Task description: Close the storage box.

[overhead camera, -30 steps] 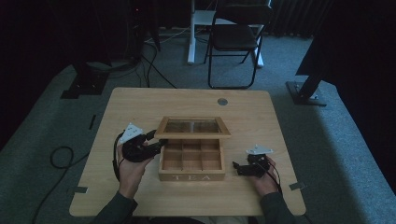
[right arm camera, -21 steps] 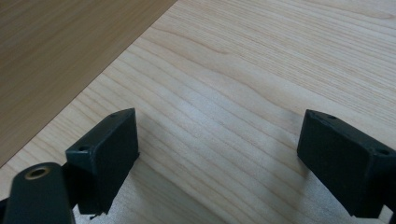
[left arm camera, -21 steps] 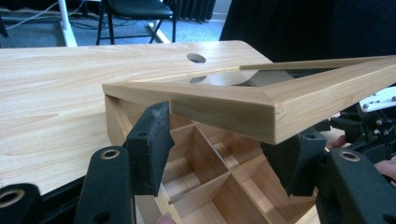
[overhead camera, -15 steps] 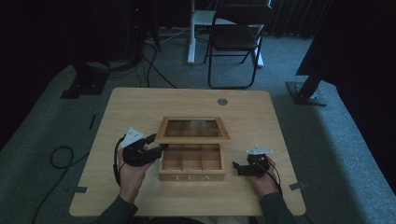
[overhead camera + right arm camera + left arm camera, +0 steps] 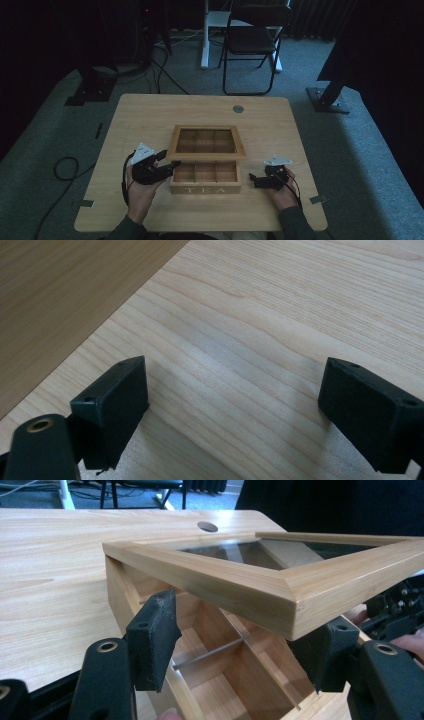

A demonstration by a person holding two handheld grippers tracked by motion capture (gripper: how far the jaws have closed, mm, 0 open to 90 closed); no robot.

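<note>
Both tongs gape wide: left tongs [image 5: 167, 167] angled rightward, right tongs [image 5: 252, 180] held low, pointing left.

Two black grippers are seen, the left gripper [image 5: 167, 167] and the right gripper [image 5: 253, 180], each topped by a grey three-cornered plate [image 5: 143, 151] and trailed by a black cable [image 5: 125, 176]. Blocky black pads [image 5: 152, 636] with small screw holes are borne on arms with brass-ringed holes. Dark sleeves [image 5: 294, 222] are worn.
</note>
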